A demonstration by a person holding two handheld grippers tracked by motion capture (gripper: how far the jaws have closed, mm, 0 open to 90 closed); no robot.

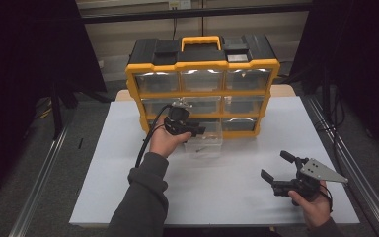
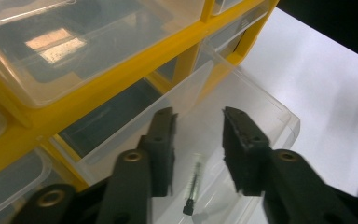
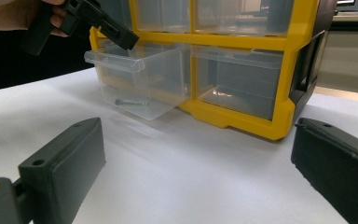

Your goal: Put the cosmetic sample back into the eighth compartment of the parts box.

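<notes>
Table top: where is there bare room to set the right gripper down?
The white table is bare between the left sleeve and the right gripper, and along both side edges. It is crowded by the yellow organizer, where the pulled-out drawer holds a screw under the left gripper.

Screw (image 2: 193, 186) head's type too small; drawer (image 2: 242, 100) rear hidden inside organizer (image 2: 121, 77).

Yellow frame and black top on the organizer (image 1: 202, 64), its pulled-out drawer (image 3: 140, 79) clear plastic, a dark grey screw (image 2: 193, 184) inside. Black left gripper (image 2: 198, 149), black right gripper (image 1: 279, 173), white table (image 1: 217, 192).
</notes>
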